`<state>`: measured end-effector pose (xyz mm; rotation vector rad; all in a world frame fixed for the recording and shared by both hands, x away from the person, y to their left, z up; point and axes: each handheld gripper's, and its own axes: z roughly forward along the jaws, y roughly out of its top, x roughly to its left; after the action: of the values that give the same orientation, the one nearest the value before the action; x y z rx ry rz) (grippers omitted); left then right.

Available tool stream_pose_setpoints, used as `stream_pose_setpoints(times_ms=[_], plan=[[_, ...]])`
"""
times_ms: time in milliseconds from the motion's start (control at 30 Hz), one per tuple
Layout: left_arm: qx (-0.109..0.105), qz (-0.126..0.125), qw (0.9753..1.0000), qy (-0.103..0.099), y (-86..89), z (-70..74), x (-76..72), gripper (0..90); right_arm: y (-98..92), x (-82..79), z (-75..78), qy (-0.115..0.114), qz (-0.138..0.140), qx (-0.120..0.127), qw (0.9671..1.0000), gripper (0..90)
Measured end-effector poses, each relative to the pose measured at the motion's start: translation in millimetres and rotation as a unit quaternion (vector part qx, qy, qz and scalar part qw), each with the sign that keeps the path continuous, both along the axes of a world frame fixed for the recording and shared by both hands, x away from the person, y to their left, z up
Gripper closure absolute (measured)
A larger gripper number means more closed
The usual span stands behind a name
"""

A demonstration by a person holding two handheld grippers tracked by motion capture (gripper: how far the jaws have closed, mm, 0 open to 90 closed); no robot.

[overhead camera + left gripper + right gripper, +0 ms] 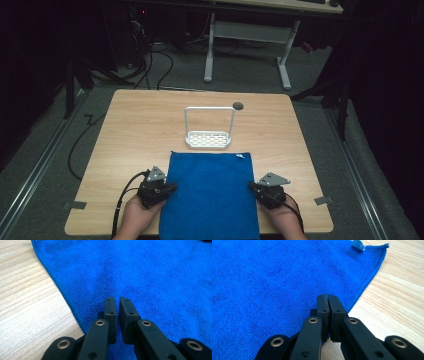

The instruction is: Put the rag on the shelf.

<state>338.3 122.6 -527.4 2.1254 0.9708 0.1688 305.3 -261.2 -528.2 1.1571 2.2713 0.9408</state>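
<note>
Blue terry cloth, rectangular, spread flat on the near middle of the table, near edge hanging over the table's front; small white label at its far right corner; surface smooth, with faint creases

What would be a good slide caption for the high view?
Two hand-held grippers, left and right, at the side edges of a blue towel on a wooden table, white rack beyond.
</note>
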Motion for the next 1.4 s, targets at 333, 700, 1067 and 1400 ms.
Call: stream_pose_setpoints(times_ms=[333,700,1067,1400], plan=[[0.001,-0.002,1.0,-0.006,0.1,1.3,-1.0,79.1,3.7,-1.7,2.8,-0.021,0.011,0.008,0.9997,74.4],[-0.03,0.031,0.9977,-0.052,1.0,7.6,3.7,66.4,-9.6,0.2,5.2,-0.044,-0.022,0.028,0.9984,62.8],[-0.022,0.047,0.994,-0.096,-19.6,27.4,29.2,63.3,-16.6,1.7,9.4,-0.06,-0.035,0.04,0.9968,64.8],[0.0,0.039,0.9928,-0.113,-36.3,34.5,58.7,63.5,-20.7,0.2,10.1,-0.06,-0.043,0.045,0.9962,60.5]])
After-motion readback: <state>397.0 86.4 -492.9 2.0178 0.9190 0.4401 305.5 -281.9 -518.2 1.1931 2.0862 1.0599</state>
